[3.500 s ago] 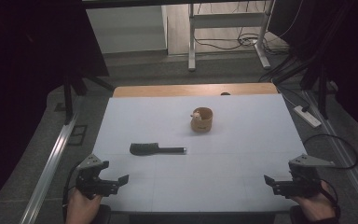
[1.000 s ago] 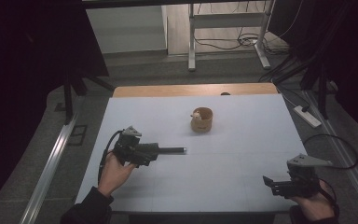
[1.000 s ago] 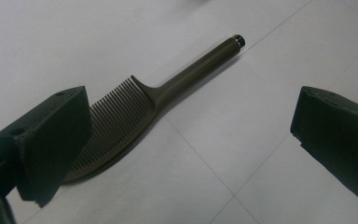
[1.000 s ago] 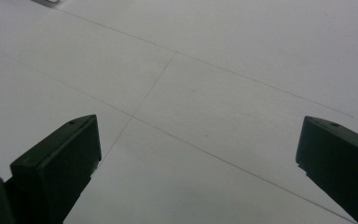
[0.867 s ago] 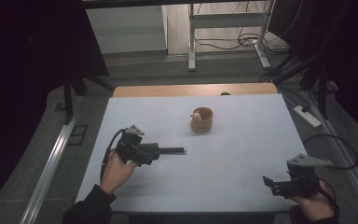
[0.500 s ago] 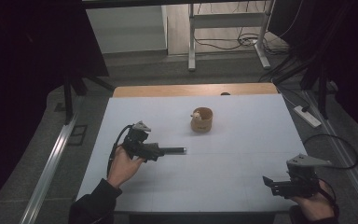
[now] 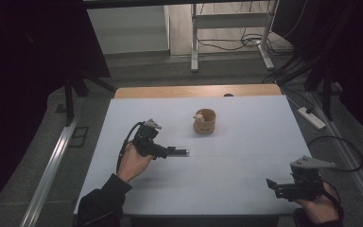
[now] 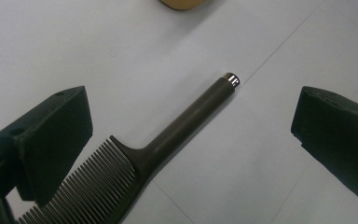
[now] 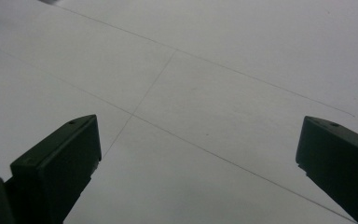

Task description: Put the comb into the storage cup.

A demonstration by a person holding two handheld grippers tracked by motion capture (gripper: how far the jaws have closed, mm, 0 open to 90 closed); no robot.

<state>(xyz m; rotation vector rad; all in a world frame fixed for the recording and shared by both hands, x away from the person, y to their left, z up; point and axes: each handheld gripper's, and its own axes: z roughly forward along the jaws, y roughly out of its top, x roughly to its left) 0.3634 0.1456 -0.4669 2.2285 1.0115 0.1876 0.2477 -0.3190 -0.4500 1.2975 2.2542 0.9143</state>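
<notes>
While poised over the comb point(image 8: 135, 163), left gripper point(image 8: 191, 140) spread wide, nothing held, one jaw at the toothed end and the other well off to the far side of the handle; comb flat on the white bench point(image 7: 246, 156), handle with its metal tip aimed away from the teeth, wooden cup point(image 7: 204, 121) near, beyond the tip; right gripper point(image 9: 196, 158) likewise wide open and empty, low at the near right corner above bare bench. Looks like the approach step of a pick-up, grasp not yet made; next move likely calls for lowering, centring the jaws across the handle and closing. Plenty of open surface all round the comb; bench edges well apart from it; cup the sole nearby obstacle; right gripper close to the near edge.
</notes>
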